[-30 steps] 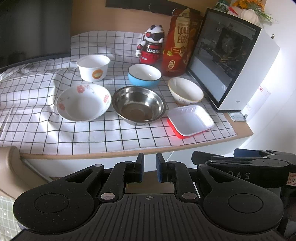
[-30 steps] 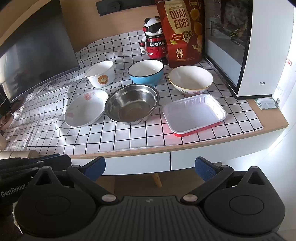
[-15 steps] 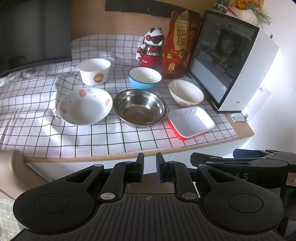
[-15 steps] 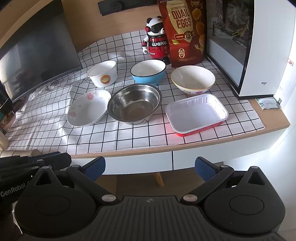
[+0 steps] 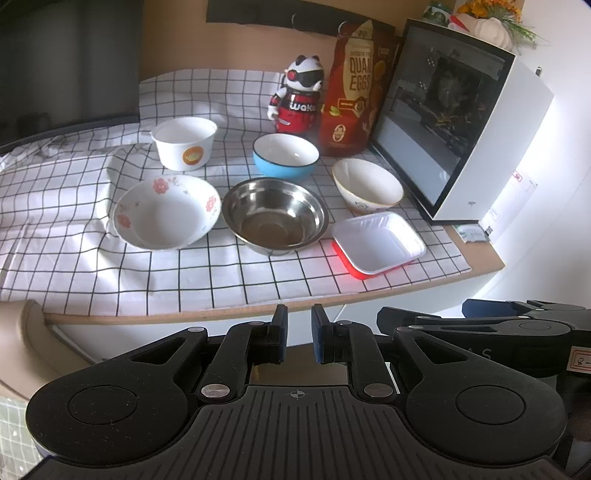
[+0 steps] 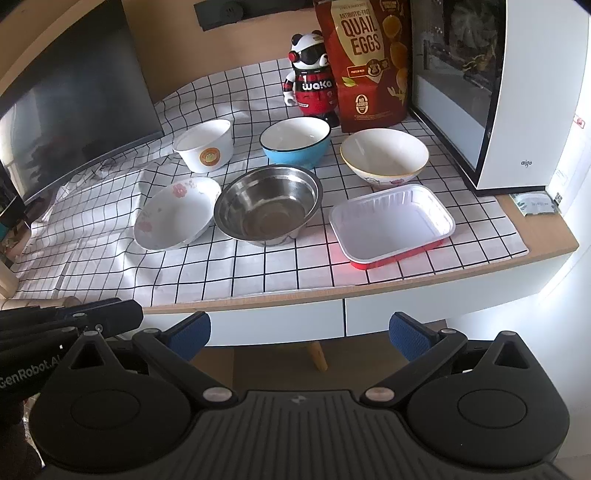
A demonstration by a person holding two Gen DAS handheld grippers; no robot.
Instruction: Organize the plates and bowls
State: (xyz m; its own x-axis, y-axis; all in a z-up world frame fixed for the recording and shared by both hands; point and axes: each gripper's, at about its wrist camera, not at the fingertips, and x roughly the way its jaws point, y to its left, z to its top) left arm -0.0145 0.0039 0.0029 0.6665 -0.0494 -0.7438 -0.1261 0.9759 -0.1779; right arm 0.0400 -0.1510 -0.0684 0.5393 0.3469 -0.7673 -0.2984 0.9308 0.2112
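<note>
Both grippers hover off the near edge of the surface (image 6: 535, 254), well short of the dishes, nothing held. Left gripper (image 5: 298, 334): jaws clenched, blue pads nearly meeting w/ just a thin slit, empty. Right gripper (image 6: 299, 332): jaws released, spread wide, blue pads far apart, empty too. On the checked cloth (image 6: 110, 254) sit six dishes in two rows. Far row, left to right: white bowl w/ orange logo (image 6: 204, 146), blue bowl (image 6: 295, 142) w/ white inside, cream bowl (image 6: 384, 155) closest to the white case at the right. Near row, left to right: floral bowl (image 6: 177, 212) w/ pink flowers, tilted a bit on a cloth fold; steel bowl (image 6: 267, 205) in the middle, its rim just beside the floral one, touching or not I can't tell; white tray w/ red sides (image 6: 391, 223) at right, near the cream bowl. All upright, all empty, none stacked. Behind the far row: panda figure (image 6: 313, 79) in red & black, then a quail eggs bag (image 6: 365, 62) standing just right of it. White PC case (image 6: 517, 92) w/ glass side fills the far right; dark monitor (image 6: 74, 96) at far left. In the left view a flower pot (image 5: 487, 22) shows on top of the case.
</note>
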